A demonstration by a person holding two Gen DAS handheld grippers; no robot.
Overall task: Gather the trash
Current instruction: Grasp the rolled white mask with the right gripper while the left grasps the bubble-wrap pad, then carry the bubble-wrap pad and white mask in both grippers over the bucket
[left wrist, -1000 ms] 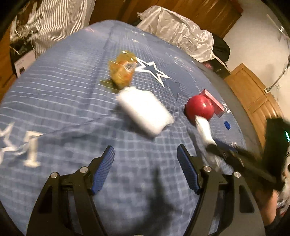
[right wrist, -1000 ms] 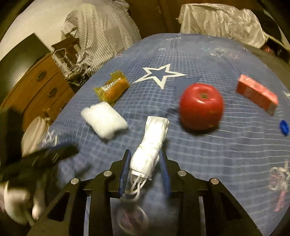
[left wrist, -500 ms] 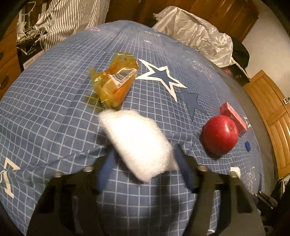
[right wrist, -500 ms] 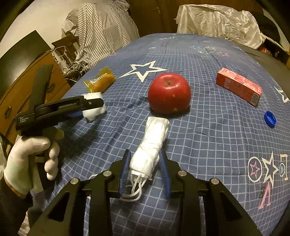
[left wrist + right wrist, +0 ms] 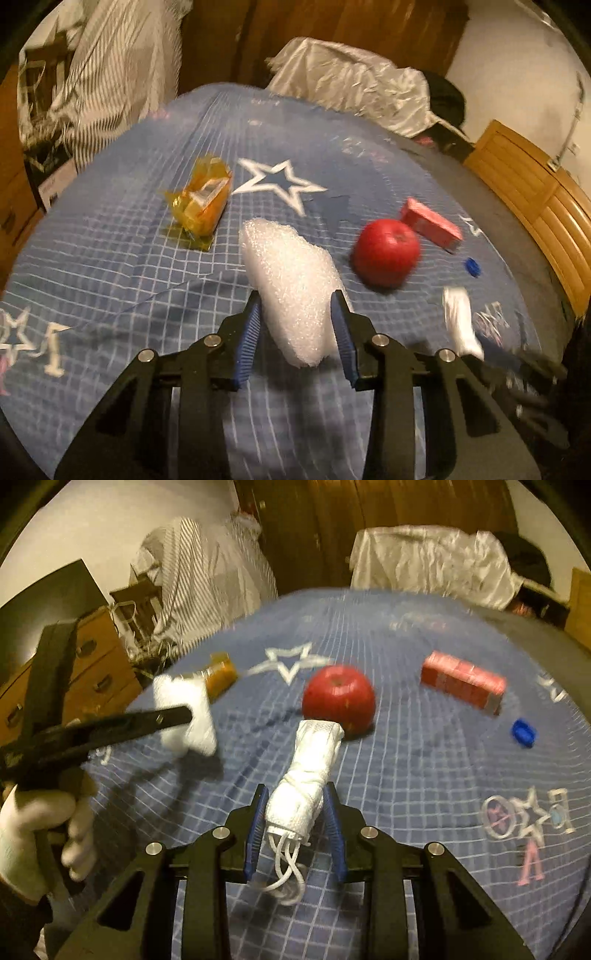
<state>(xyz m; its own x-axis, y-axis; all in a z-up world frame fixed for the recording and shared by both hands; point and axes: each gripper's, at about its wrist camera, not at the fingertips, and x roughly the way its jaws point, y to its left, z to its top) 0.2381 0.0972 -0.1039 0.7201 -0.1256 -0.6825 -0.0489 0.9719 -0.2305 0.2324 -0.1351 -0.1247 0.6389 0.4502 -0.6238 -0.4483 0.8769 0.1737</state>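
My left gripper (image 5: 295, 299) has its jaws closing, and the blue pads press both sides of a white foam piece (image 5: 291, 273). In the right wrist view that foam piece (image 5: 195, 734) hangs above the blue blanket (image 5: 110, 258), carried by a white-gloved hand (image 5: 33, 830). My right gripper (image 5: 296, 790) is shut on a rolled white face mask (image 5: 314, 753) whose ear loops dangle behind the pads. On the blanket lie an orange wrapper (image 5: 201, 206), a red carton (image 5: 432, 225) and a blue bottle cap (image 5: 472, 266).
A red apple (image 5: 338, 698) sits mid-blanket just beyond the mask. A wooden dresser (image 5: 92, 664) and striped cloth (image 5: 207, 565) stand at the left edge. A silvery sheet (image 5: 424, 557) is heaped at the far end, and wooden furniture (image 5: 535, 206) stands on the right.
My left gripper moved over the foam piece, its jaws closed around it, and the foam came up off the blanket. The right gripper kept the mask and shifted sideways.
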